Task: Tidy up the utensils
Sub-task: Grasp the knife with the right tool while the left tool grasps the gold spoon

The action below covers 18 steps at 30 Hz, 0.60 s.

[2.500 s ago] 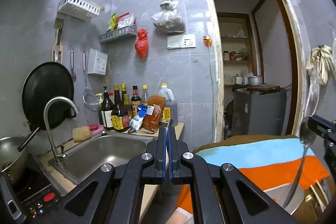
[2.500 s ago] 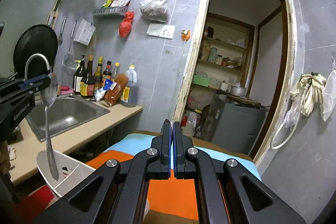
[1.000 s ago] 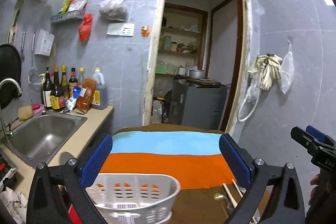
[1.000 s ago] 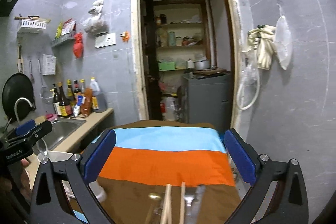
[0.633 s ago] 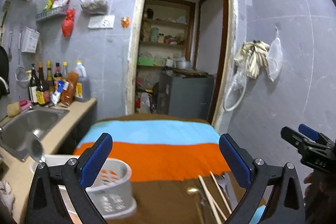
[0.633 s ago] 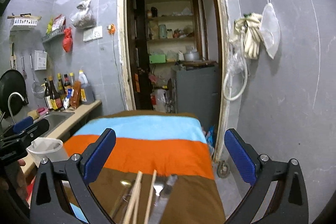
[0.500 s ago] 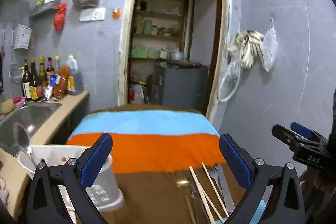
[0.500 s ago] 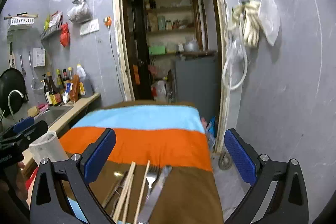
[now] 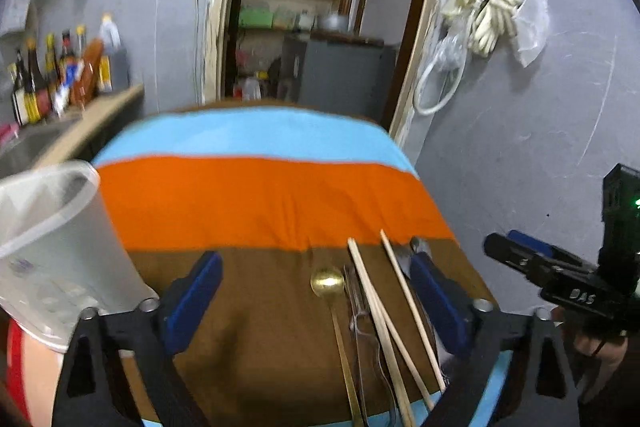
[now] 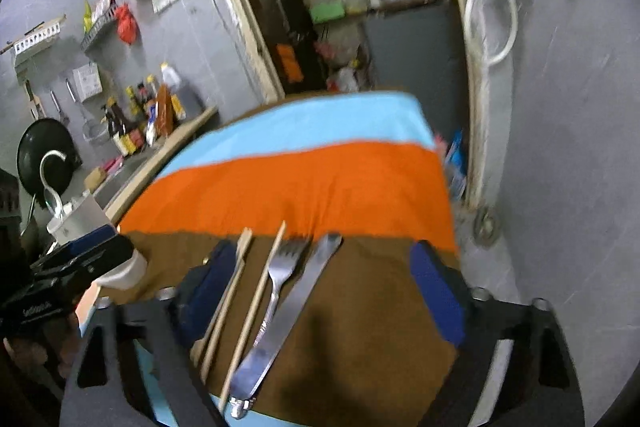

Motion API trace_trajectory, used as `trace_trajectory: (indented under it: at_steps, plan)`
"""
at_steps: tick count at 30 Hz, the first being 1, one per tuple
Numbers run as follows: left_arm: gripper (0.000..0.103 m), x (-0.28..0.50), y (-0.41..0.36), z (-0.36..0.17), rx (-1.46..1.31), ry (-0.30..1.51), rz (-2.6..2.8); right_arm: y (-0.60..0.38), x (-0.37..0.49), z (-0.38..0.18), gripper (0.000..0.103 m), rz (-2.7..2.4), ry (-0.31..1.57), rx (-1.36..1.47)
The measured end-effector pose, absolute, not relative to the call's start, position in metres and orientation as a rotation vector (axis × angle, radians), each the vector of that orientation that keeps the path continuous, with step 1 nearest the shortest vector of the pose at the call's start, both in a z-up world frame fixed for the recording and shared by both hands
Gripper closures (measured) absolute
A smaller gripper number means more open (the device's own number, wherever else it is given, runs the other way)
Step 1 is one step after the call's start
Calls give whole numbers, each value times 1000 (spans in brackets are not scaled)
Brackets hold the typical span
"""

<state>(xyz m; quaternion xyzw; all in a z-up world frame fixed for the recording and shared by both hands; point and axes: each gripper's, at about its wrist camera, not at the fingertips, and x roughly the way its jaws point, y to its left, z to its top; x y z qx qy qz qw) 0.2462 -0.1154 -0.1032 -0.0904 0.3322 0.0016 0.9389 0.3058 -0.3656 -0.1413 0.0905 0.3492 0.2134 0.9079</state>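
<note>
Both my grippers have dropped toward the striped cloth (image 9: 260, 203) since a second ago, jaws just narrowing yet apart, gripping nothing. My left gripper (image 9: 316, 303) frames the gold spoon (image 9: 328, 283) and chopsticks (image 9: 372, 299); my right gripper (image 10: 324, 291) frames fork (image 10: 282, 267) and knife (image 10: 296, 299). White holder (image 9: 44, 239) sits at nine o'clock.

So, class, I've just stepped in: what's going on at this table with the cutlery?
A person is sorting utensils with a gripper in each hand. On the striped cloth lie chopsticks, a fork, a knife and a gold spoon. Both the left gripper and the right gripper hang over them, jaws just closing but holding nothing. The white utensil holder stands at the table's left edge.
</note>
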Motion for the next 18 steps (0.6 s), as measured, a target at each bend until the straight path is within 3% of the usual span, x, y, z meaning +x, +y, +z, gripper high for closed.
trace_trajectory:
  at_steps: [2, 4, 7, 10, 18]
  plan:
    - [25, 255, -115, -116, -205, 732, -5, -360, 313, -157, 38, 463, 761, 187]
    - [42, 263, -115, -127, -227, 780, -21, -354, 320, -170, 56, 479, 798, 180]
    - [56, 276, -116, -146, -252, 855, -27, -350, 327, -188, 63, 500, 848, 175]
    - [61, 284, -118, -159, -264, 901, -32, -342, 334, -199, 66, 531, 870, 169]
    - [63, 295, -113, -170, -330, 906, -68, -335, 354, -207, 73, 594, 897, 179]
